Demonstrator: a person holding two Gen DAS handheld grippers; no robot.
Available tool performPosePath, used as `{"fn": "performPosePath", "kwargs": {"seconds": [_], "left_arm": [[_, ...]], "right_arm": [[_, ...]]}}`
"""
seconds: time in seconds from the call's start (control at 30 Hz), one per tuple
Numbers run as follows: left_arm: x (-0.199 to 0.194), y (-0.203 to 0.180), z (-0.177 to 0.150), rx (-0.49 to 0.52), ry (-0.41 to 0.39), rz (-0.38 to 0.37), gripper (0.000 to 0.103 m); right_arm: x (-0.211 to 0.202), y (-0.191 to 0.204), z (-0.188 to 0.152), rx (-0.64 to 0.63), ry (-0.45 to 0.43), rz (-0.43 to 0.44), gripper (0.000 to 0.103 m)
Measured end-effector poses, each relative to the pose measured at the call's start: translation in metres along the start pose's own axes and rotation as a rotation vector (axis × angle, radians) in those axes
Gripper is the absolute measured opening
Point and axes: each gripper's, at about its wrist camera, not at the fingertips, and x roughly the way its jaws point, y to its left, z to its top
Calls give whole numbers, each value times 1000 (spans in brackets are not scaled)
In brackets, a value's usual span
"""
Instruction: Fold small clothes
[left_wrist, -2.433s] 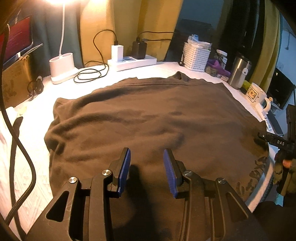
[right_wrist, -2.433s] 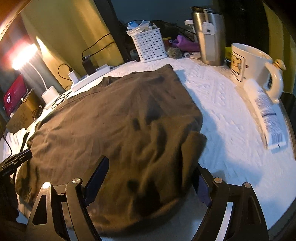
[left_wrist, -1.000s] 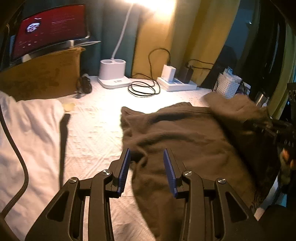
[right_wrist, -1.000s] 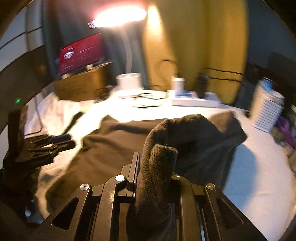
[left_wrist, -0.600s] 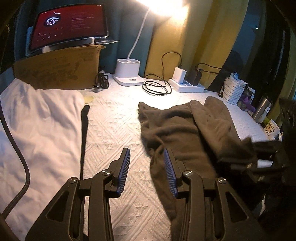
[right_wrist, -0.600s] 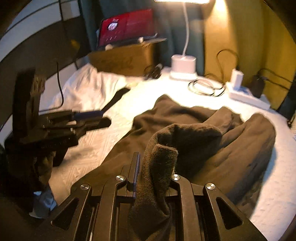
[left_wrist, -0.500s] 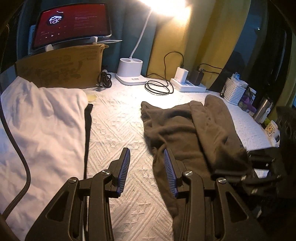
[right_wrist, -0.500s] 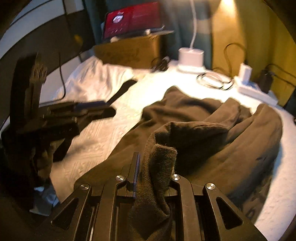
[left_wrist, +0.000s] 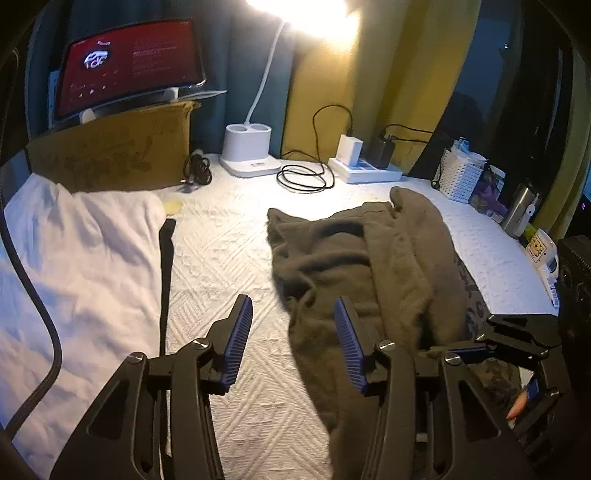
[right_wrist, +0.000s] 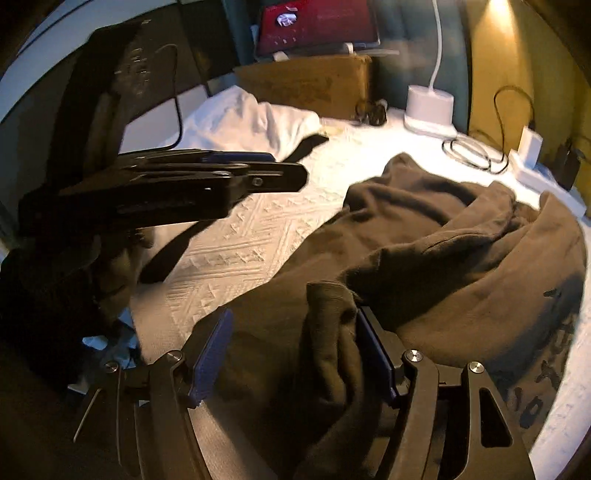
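We've got the brown garment (left_wrist: 373, 258) lying folded lengthwise on the white quilted bedcover (left_wrist: 229, 266), filling the centre and right of the left wrist frame, its far end up near the white power strip (left_wrist: 364, 171). Our left gripper (left_wrist: 293, 339) hangs at the bottom of that frame with its blue-padded fingers (left_wrist: 238, 336) spread wide and nothing between them; one pad sits over bare cover, the other over the garment's near left edge. In the right wrist frame the right gripper (right_wrist: 295, 354) fills the bottom, fingers parted, and a bunched fold of the garment (right_wrist: 436, 258) stands up between them, lying against the right-hand pad (right_wrist: 375, 350) while the left-hand one is clear of it, so nothing's clamped. A white cloth (left_wrist: 77, 258) covers the left of the left wrist frame, a cardboard box (left_wrist: 110, 155) and red screen (left_wrist: 129, 81) sit upper left, and a lamp base (left_wrist: 249, 149) stands top centre. A white basket (left_wrist: 460, 177) and steel tumbler (left_wrist: 519, 210) line the right edge
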Motion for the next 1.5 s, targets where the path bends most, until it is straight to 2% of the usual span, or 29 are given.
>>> {"fn": "performPosePath", "kwargs": {"seconds": [0.1, 0.2, 0.33, 0.43, 0.53, 0.57, 0.6, 0.7, 0.83, 0.9, 1.07, 1.17, 1.23, 1.3, 1.37, 1.5], "left_arm": [[-4, -14, 1, 22, -3, -19, 46], [-8, -35, 2, 52, -4, -74, 46], [-6, -69, -5, 125, 26, -152, 47], [14, -83, -19, 159, 127, -141, 47], [24, -83, -34, 163, 167, -115, 46], [24, -81, -39, 162, 169, -107, 33], [21, -82, -41, 160, 172, -107, 12], [7, -77, -45, 170, 175, -78, 7], [-9, -66, -50, 150, 184, -27, 7], [-9, -56, -59, 124, 210, -4, 7], [-13, -51, -73, 80, 259, -29, 9], [-17, -52, -71, 104, 288, -39, 9], [-22, -50, -71, 116, 290, -29, 15], [-30, -47, -67, 122, 265, -3, 29], [-35, -43, -58, 104, 226, 20, 38], [-31, -43, -38, 105, 178, 51, 40]], "right_arm": [[-22, -13, -3, 43, -49, -33, 70], [-47, -31, -12, 94, -97, -89, 70], [-65, -62, -33, 166, -117, -188, 70], [-67, -87, -57, 234, -93, -288, 70], [-65, -101, -76, 265, -67, -313, 70], [-62, -102, -80, 267, -54, -318, 70], [-60, -103, -84, 267, -42, -320, 70], [-52, -102, -92, 257, -19, -306, 70], [-46, -95, -89, 227, 1, -303, 71], [-43, -92, -87, 211, 10, -295, 79], [-39, -84, -87, 165, 22, -316, 81], [-44, -89, -87, 183, 16, -295, 81], [-46, -93, -86, 200, 2, -296, 81], [-51, -100, -86, 223, -14, -298, 81], [-55, -107, -85, 239, -28, -304, 81], [-62, -122, -84, 261, -47, -313, 81]]}}
